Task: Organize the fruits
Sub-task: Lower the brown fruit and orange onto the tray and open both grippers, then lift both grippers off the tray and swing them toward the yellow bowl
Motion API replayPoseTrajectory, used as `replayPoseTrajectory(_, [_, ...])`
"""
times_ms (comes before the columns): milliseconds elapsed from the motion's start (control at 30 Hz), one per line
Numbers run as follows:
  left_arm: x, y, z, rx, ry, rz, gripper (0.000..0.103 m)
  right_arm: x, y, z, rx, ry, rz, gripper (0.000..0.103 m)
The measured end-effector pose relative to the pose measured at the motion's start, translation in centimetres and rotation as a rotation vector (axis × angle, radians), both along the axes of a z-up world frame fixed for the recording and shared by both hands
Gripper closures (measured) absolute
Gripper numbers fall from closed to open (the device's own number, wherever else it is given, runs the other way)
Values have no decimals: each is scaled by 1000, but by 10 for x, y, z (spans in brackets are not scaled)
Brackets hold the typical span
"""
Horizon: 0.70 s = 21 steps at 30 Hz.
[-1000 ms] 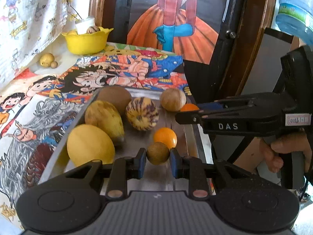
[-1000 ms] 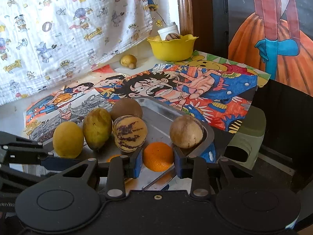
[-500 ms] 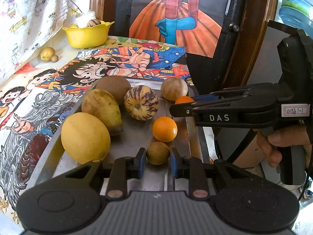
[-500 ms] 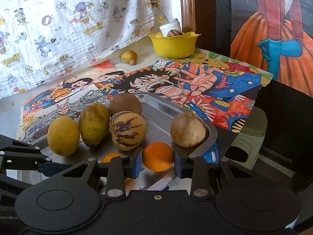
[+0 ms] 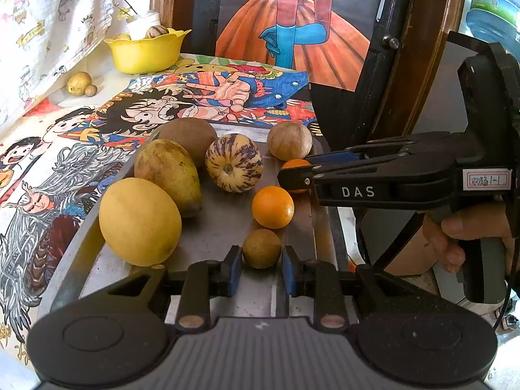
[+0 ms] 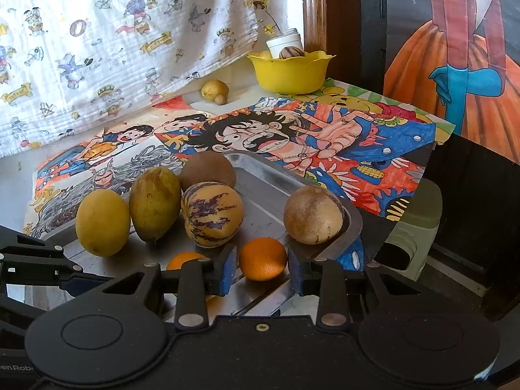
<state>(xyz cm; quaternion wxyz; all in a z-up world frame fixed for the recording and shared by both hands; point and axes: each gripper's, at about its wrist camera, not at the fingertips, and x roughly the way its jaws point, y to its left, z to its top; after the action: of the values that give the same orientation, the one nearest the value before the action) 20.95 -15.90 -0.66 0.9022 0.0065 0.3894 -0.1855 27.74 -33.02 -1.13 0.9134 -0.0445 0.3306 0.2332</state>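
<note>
A metal tray [image 5: 224, 227] sits at the near edge of the table, on top of bright cartoon posters [image 5: 208, 97], and nearly all the fruit is on it. Along its left side run the big pieces: a smooth yellow mango [image 5: 139, 221] nearest, a duller green-yellow mango [image 5: 167, 175] behind it, then a brown, rough-skinned fruit [image 5: 191, 135] at the far corner. These look heavy and rounded — I would take each across its narrow middle, gently, since ripe mango skin bruises and slides.

In the middle stands a cream fruit with purple stripes [image 5: 233, 166], likely a pepino melon, and at the far right a pale tan round fruit [image 5: 289, 140].

Smaller still are two oranges. One orange [image 6: 262, 258] lies between the fingers of the right gripper [image 6: 262, 269], whose jaws stand apart on either side of it without pressing. The second orange [image 5: 273, 207] rests free, mid-tray. Both look firm, light and prone to rolling.

Smallest is a little brown round fruit [image 5: 261, 248], just ahead of the left gripper [image 5: 261, 273], which also stands released, its pads flanking the fruit but not touching.

Far left, a yellow bowl [image 5: 146, 53] holds a few more pieces.
</note>
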Motion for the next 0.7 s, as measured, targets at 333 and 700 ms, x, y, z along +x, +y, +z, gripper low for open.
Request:
replayPoseTrajectory(333, [-3, 6, 5, -18, 20, -3, 74, -12, -11, 11, 20, -28, -38, 52])
replayPoseTrajectory(700, [-24, 23, 17, -55, 13, 32, 38, -46, -26, 24, 94, -47, -118, 25])
